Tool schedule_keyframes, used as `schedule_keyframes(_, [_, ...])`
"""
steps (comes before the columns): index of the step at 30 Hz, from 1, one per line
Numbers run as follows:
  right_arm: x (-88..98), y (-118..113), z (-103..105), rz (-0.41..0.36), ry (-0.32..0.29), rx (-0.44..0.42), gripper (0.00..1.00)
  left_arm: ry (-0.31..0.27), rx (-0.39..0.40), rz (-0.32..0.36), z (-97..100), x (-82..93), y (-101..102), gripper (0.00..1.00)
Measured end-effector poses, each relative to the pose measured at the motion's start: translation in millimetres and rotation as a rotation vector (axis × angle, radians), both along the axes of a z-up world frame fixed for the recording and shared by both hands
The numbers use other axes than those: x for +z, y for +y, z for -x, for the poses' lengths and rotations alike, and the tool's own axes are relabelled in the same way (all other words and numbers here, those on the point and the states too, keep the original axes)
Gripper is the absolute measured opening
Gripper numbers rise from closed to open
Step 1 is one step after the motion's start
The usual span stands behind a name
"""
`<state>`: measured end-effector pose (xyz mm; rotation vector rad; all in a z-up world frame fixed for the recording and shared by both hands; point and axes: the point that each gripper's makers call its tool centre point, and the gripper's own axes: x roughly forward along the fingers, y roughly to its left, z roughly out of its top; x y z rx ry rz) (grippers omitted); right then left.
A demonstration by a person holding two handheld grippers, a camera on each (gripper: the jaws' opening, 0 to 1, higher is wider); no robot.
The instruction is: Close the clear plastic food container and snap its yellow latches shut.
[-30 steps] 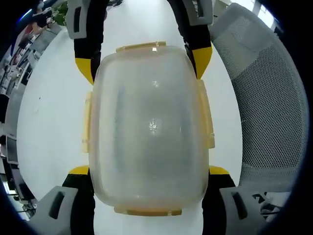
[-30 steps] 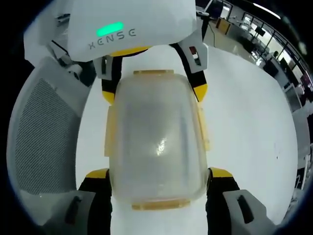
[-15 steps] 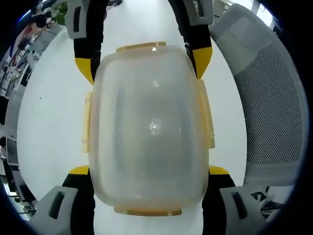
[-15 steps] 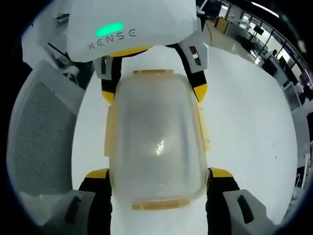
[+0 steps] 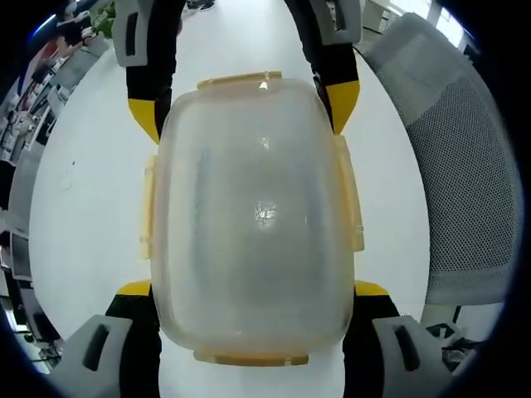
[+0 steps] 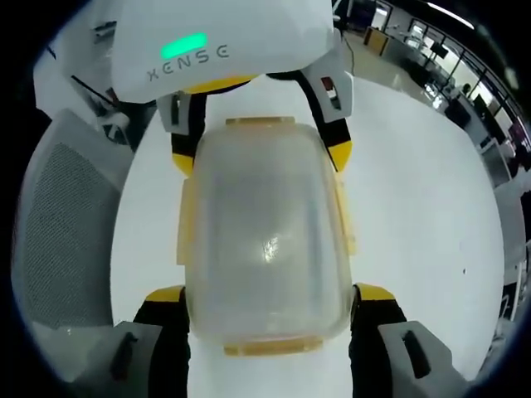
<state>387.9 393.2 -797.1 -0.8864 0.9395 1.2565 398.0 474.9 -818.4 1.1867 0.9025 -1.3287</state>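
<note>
While its yellow latches (image 5: 355, 203) are pressed against the walls, the clear plastic food container (image 5: 253, 215) is clamped endwise between the left hand-held gripper (image 5: 253, 286) and right hand-held gripper (image 6: 264, 290), above the white counter (image 6: 415, 191), presumably for steadiness.

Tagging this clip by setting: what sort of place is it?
Probably an open-plan office. A grey mesh chair stands beside the white table, and rows of desks run behind it under ceiling strip lights.

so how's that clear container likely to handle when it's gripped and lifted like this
The container looks empty through its cloudy walls, so probably light. Smooth rounded plastic could slip between the left gripper and right gripper jaws at either end. Thin walls may flex if squeezed; the yellow latches look lightly hinged.
</note>
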Motion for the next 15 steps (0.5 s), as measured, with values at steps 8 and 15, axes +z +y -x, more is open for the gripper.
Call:
schedule_keyframes(8, [-0.4,-3,-15,-0.003,0.0,-0.003,0.79,-0.004,-0.003,-0.025,-14.5,-0.5,-2,0.93])
schedule_keyframes(15, [-0.5,-3,-26,-0.008,0.0,-0.013,0.79,-0.003,-0.013,-0.019,-26.7,-0.3,-2,0.93])
